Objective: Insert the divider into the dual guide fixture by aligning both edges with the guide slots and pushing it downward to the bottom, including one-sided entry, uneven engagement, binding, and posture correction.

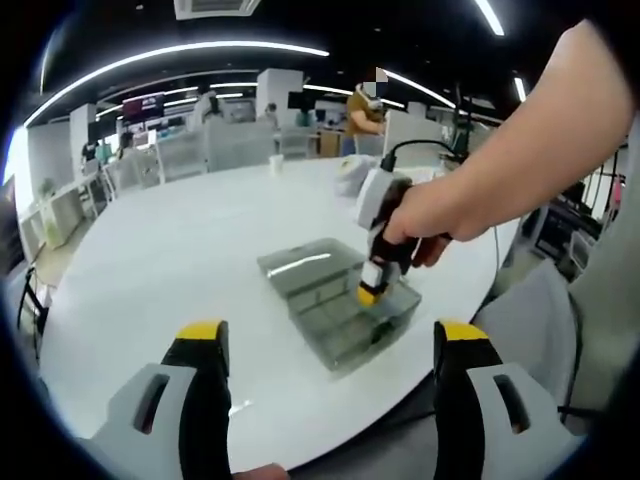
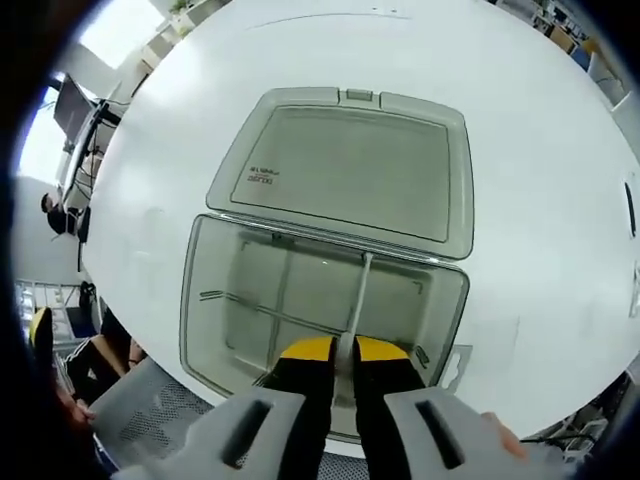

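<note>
While the left gripper [image 1: 330,345] hovers spread apart near the clear rectangular plastic box [image 2: 320,310] on the round white desk [image 2: 530,220], the right gripper [image 2: 343,350] pinches the thin translucent divider [image 2: 358,295] standing upright inside that box, its hinged lid [image 2: 350,170] lying open just beyond.

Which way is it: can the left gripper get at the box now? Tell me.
Probably yes. The left gripper is open and empty, with bare table between it and the box. The right gripper, shut on the divider, crowds the box's far side only.
</note>
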Available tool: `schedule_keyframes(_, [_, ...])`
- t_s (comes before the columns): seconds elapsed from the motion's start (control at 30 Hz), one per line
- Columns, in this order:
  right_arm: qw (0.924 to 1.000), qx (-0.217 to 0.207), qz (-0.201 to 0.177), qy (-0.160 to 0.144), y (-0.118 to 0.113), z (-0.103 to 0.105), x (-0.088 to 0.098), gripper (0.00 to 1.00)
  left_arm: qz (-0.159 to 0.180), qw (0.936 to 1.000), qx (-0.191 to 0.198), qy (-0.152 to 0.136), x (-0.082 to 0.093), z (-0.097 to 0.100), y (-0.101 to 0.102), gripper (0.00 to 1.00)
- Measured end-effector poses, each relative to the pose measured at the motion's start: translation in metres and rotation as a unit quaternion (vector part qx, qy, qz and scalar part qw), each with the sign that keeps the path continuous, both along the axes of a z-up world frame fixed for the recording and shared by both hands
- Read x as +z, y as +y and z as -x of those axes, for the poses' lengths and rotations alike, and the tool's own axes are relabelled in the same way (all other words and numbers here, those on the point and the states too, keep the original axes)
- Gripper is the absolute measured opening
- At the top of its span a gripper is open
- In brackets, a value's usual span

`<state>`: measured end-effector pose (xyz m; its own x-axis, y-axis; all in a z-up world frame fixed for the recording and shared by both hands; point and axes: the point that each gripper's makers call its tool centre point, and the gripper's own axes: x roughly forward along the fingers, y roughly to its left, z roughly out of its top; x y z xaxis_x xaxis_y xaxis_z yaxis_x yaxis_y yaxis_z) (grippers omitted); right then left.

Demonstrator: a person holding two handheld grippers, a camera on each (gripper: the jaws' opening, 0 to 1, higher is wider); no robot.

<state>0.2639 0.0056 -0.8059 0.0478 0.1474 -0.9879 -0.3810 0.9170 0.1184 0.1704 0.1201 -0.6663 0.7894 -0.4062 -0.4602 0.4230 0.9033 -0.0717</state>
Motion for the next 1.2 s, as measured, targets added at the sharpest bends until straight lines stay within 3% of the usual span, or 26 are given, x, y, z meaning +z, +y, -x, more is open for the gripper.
schedule_keyframes(0.63, [0.9992, -0.003, -0.04, -0.003, -0.001, -0.001, 0.012, 0.07, -0.009, 0.9999, -0.007, 0.007, 0.001, 0.002, -0.003, 0.82])
schedule_keyframes(0.97, [0.9974, -0.025, -0.068, -0.004, -0.001, -0.001, 0.023, 0.03, -0.012, 0.9997, -0.021, 0.008, 0.003, -0.002, -0.014, 0.82])
schedule_keyframes(1.2, [0.9971, -0.031, -0.07, -0.004, 0.0, -0.003, 0.019, 0.02, -0.02, 0.9994, -0.025, 0.011, 0.003, 0.0, -0.016, 0.82])
